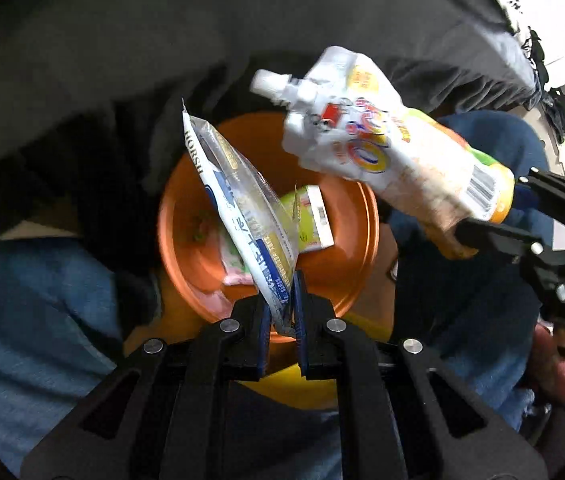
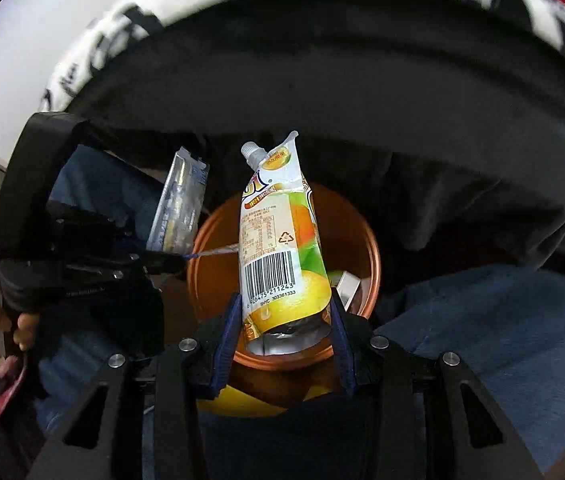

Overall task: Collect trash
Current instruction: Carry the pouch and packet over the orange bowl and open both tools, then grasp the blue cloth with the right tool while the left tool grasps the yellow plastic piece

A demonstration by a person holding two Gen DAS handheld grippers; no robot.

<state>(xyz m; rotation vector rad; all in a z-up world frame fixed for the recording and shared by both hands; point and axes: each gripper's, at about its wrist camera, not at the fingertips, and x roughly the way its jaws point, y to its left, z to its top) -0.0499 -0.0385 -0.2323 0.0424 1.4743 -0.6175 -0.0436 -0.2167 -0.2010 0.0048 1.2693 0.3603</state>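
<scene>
Left gripper [image 1: 284, 312] nearly closed, blue pads pinching the bottom edge of a clear-and-blue wrapper [image 1: 242, 216]. Wrapper standing up from the pads, tilted left, over the orange bin [image 1: 356, 276].

Right gripper [image 2: 284, 320] partly closed, pads spread to the width of a spouted juice pouch [image 2: 278, 240] and pressing its lower corners. Pouch upright in the right wrist view, white spout at the far end, barcode facing the camera, folded silver base nearest the fingers. Pouch likewise held above the bin's mouth, to the right of the wrapper.

Inside the bin: a small yellow-green carton [image 1: 312, 220] on the right, pink-and-white packaging [image 1: 234, 268] on the left, partly hidden by the wrapper.

Bin flanked left and right by blue denim [image 2: 502, 320]. Dark fabric [image 1: 162, 60] beyond, at the far side.
</scene>
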